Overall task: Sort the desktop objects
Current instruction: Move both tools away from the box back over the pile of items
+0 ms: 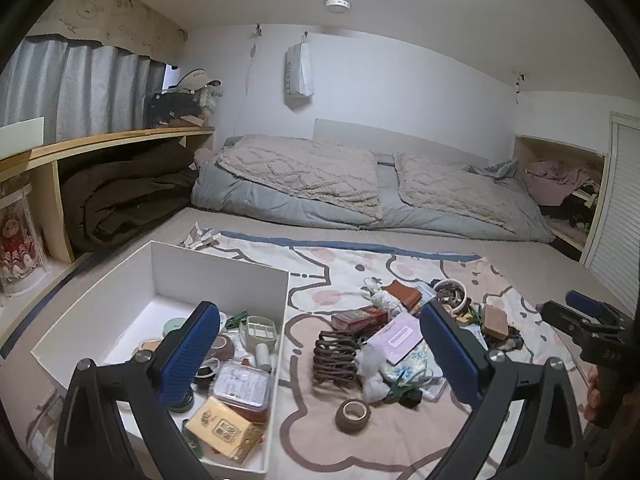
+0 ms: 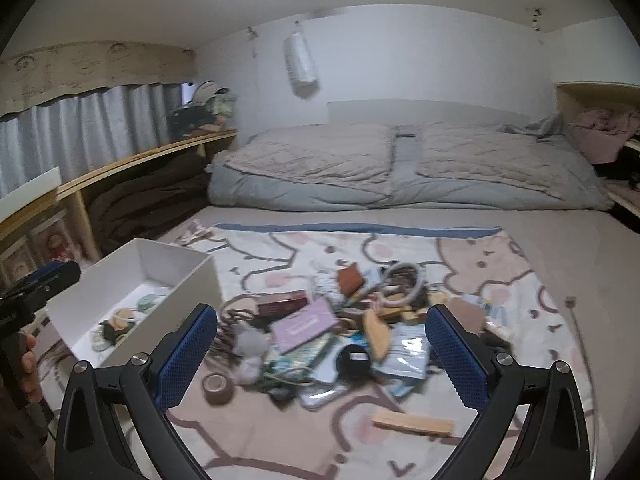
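A white open box [image 1: 218, 268] sits at the left on a cartoon-print blanket [image 1: 400, 432] and holds several small items, among them a yellow packet [image 1: 222, 430] and a clear lidded tub [image 1: 242, 388]. To its right lies a pile of clutter: a brown wicker holder [image 1: 334, 356], a tape roll [image 1: 353, 415], a pink card [image 1: 394, 338], a red box [image 1: 360, 317]. My left gripper [image 1: 320, 354] is open and empty above the box's right wall. My right gripper [image 2: 322, 354] is open and empty above the pile [image 2: 344, 332]. The box also shows in the right wrist view [image 2: 132, 300].
A wooden block [image 2: 412, 424] lies near the front of the blanket. Folded grey and beige bedding [image 1: 360, 188] lies behind it. A wooden shelf [image 1: 100, 140] with a brown blanket runs along the left. A louvred door [image 1: 620, 208] stands at the right.
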Motion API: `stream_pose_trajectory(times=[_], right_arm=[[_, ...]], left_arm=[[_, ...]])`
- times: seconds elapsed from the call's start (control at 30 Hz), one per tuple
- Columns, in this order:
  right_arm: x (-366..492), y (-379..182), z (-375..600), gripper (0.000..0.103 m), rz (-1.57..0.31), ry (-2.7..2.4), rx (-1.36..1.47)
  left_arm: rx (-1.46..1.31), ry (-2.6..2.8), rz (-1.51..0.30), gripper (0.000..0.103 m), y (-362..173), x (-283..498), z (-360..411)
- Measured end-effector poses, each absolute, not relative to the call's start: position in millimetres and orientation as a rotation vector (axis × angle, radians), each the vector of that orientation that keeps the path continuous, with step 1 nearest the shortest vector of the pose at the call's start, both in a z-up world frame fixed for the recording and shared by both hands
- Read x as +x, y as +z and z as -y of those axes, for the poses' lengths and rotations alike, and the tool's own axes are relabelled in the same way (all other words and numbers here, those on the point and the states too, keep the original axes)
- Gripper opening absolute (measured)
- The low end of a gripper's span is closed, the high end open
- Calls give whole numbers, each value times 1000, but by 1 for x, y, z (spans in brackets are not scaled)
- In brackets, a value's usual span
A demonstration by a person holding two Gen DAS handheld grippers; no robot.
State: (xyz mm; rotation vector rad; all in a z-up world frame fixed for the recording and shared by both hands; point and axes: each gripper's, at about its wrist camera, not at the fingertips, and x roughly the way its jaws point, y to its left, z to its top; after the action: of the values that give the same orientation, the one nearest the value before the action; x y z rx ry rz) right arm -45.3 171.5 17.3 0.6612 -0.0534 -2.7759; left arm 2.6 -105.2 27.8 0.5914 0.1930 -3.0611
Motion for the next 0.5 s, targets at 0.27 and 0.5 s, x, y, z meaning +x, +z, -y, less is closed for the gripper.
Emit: stream_pose_trajectory(times=[0.27, 0.5], right_arm=[[-39, 15, -202, 103, 60, -2883, 609], [-43, 5, -226, 103, 125, -2946, 604]], left_arm=[[533, -3069, -182, 101, 27, -3, 79], [522, -3078, -164, 101, 17, -13, 60]])
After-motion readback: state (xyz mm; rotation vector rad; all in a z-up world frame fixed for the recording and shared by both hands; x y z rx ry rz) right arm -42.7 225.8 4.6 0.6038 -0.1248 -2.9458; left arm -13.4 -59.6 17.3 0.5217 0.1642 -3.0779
